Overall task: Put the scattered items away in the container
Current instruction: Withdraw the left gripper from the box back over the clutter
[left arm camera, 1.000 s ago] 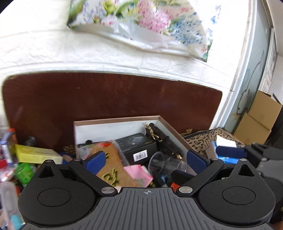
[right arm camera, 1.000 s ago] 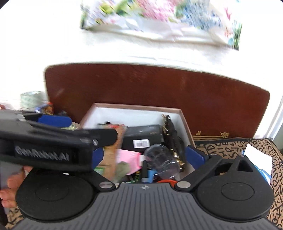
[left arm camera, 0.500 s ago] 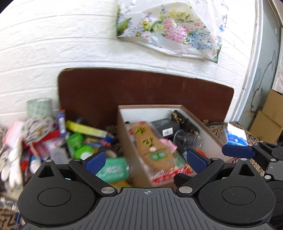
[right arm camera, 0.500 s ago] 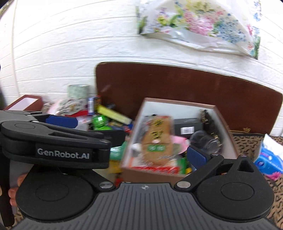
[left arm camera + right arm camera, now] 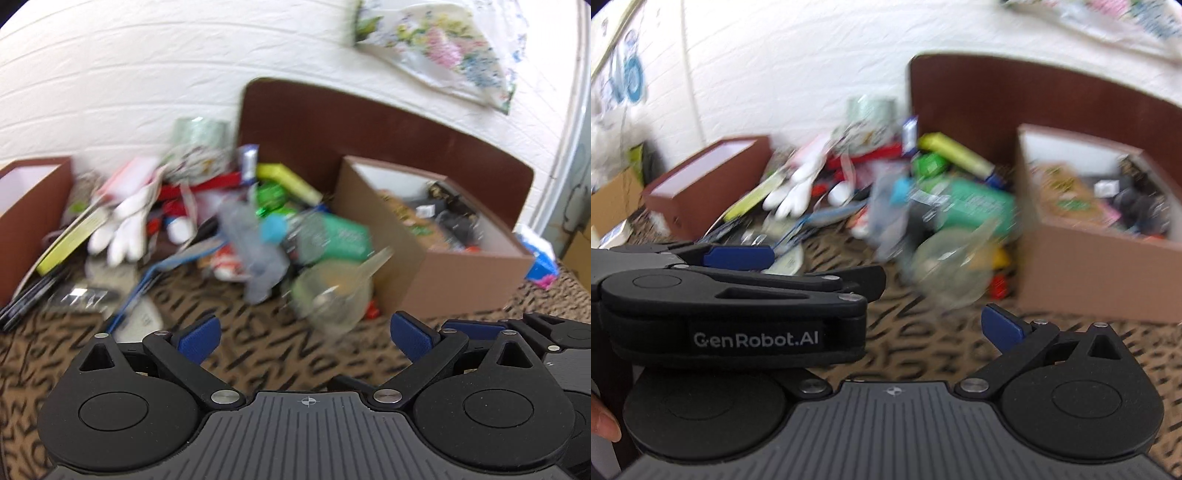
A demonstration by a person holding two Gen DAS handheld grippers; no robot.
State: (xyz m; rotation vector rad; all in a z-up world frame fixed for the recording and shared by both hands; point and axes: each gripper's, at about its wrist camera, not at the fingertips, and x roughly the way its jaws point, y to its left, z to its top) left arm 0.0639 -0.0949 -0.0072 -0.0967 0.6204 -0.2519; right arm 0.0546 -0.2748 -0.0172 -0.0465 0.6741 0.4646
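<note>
The brown cardboard box (image 5: 424,273) stands on the right, filled with several items, among them a tan packet and a black box. The scattered pile lies to its left: a white glove (image 5: 125,229), a green packet (image 5: 343,236), a clear round tub (image 5: 332,295) and a yellow box (image 5: 288,181). My left gripper (image 5: 304,332) hovers open and empty over the patterned cloth, short of the tub. My right gripper (image 5: 897,328) is open and empty too. Its left finger is hidden behind the left gripper's fingers (image 5: 738,256). Both views are blurred.
A second brown box (image 5: 33,206) with a white inside sits at the far left. A roll of tape (image 5: 199,129) stands at the back by the white brick wall. A dark brown board (image 5: 369,122) leans behind the box. A blue tissue pack (image 5: 539,258) lies far right.
Both grippers have pulled back from over the filled box and swung left. The box has slid to the right of both views and the pile now fills the middle. Both stay open.
</note>
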